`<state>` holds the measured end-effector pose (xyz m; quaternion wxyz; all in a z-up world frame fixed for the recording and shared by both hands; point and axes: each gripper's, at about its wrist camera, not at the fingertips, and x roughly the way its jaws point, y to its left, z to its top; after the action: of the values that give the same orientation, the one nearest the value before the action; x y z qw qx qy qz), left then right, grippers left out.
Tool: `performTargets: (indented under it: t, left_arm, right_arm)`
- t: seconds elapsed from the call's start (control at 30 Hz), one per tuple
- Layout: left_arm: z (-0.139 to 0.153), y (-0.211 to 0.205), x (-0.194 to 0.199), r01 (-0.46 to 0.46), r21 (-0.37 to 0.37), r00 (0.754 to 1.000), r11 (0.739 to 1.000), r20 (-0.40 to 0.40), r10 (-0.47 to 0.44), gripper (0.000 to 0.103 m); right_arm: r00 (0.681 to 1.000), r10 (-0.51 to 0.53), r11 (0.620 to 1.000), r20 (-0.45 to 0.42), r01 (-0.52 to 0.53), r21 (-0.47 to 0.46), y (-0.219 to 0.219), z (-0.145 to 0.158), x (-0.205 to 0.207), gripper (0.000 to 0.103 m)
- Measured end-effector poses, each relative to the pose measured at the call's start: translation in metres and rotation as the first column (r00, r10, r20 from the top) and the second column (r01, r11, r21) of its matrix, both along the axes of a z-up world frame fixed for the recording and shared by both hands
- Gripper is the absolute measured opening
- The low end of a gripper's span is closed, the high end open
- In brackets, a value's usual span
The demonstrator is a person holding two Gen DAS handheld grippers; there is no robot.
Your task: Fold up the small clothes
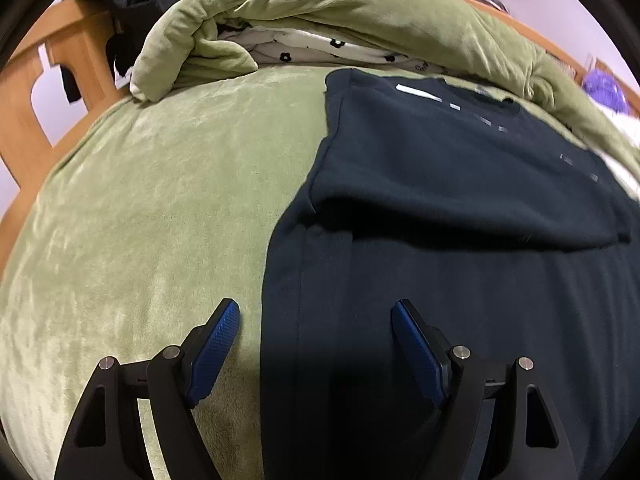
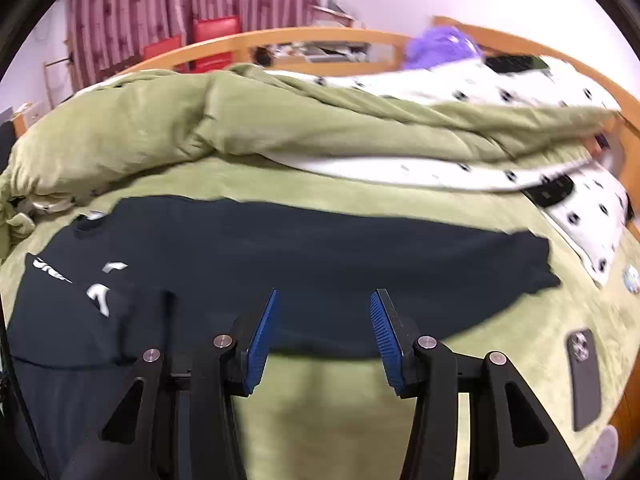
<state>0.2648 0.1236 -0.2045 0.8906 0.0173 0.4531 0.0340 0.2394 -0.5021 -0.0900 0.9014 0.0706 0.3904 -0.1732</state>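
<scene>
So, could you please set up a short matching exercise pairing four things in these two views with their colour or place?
Things:
1. shirt
2. blanket
3. phone
4. curtains

Descriptions:
A. pink, striped, behind the bed
B. dark navy with white print, spread on the bed
C. dark, lying face down at the right edge of the bed
D. green and plush, under the garment

Pairs: 1-B, 2-D, 3-C, 4-A

soft indoor light, blurred fisheye edges

I see white lettering on the dark T-shirt (image 2: 240, 264), but it is too blurred and folded to read.
</scene>
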Motion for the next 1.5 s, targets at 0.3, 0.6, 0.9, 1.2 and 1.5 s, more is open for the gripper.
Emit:
performTargets:
  t: [0.3,0.6,0.9,1.2,1.5]
  left_arm:
    - [0.01,-0.004,-0.001,-0.012,-0.027,0.998,1.0,0.056,0.014,0.077]
    - [0.019,0.001,0.008,-0.104,-0.055,0.988,0.993,0.112,0.109,0.077]
    - [0.007,0.017,0.022,-0.179,-0.059,0.98,0.982,0.077,0.183,0.078]
    - [0.015,0.013,0.019,-0.156,-0.108,0.982,0.982,0.088,0.165,0.078]
    - [0.042,0.014,0.007,-0.102,-0.118,0.982,0.988,0.148,0.119,0.078]
  right_arm:
    - [0.998,-0.047,0.995,-0.032,0.049,0.089,-0.066,-0.054,-0.035,0.057]
    - [0.996,-0.082,0.984,-0.034,0.086,0.158,-0.113,-0.106,-0.018,0.061]
    - [0.98,-0.195,0.942,0.026,0.18,0.284,-0.168,-0.116,0.001,0.065]
    - [0.969,-0.201,0.974,0.144,0.182,0.137,-0.151,-0.07,0.002,0.006]
    - [0.958,-0.017,1.0,0.286,0.023,-0.019,-0.045,0.049,0.008,0.005]
